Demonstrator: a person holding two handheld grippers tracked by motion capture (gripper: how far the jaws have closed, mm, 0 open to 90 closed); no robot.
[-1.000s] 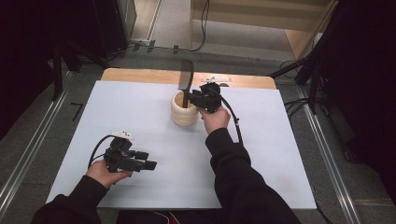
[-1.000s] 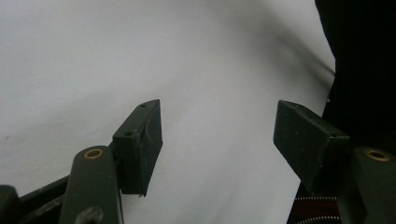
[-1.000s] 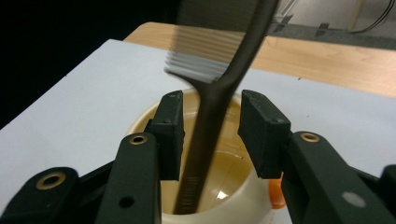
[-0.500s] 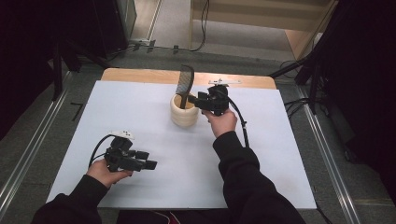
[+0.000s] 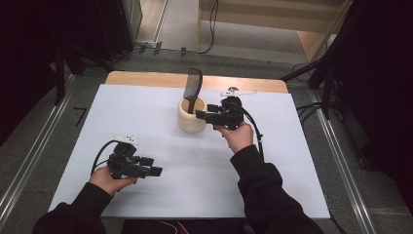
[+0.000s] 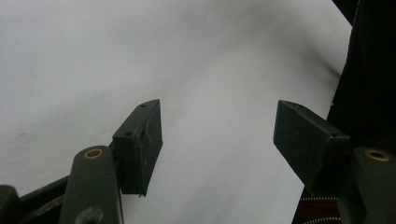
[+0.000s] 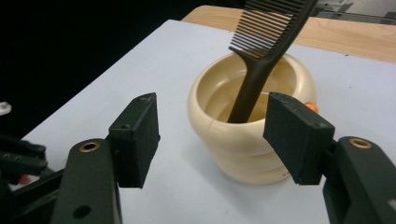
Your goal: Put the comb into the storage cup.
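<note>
Comb (image 5: 193, 87) stands handle-down in cream cup (image 5: 191, 115), near the tabletop's (image 5: 146, 209) far edge, leaning away. High view: right hand-held gripper (image 5: 200, 116) level, just right of the cup; left hand-held gripper (image 5: 155, 165) well apart, near the front-left.

Right gripper view: jaws have just been opening, nothing between; comb's long axis rises up-right.

Left gripper view: jaws apart, empty.

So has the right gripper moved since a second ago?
Yes. The right gripper has backed off rightward from the cream cup, jaws just opened, leaving the comb standing inside.
</note>
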